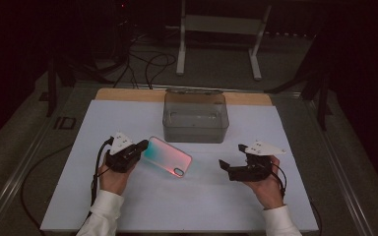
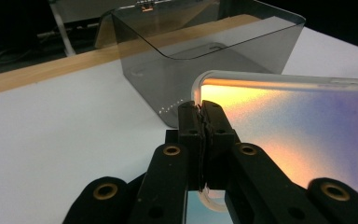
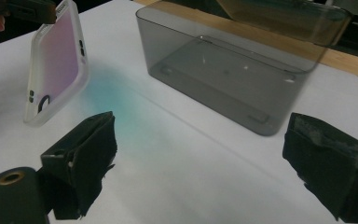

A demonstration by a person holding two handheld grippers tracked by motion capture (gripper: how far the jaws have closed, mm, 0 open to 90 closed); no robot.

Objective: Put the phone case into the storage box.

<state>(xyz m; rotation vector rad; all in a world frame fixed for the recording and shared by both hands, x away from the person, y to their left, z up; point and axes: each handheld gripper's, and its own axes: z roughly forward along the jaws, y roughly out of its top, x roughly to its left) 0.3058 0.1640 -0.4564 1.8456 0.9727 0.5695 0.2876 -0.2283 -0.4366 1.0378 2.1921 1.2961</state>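
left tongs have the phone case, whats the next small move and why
Probably carry the phone case up and over toward the open grey bin. The left tongs are shut on its edge and it is lifted off the white table, tilted, just short of the bin's front wall. The right tongs stand open and apart, holding nothing.

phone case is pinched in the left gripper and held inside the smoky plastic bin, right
Not quite. The left gripper does pinch the phone case, but the case is outside the smoky plastic bin, held in front of it above the table, as the high view shows.
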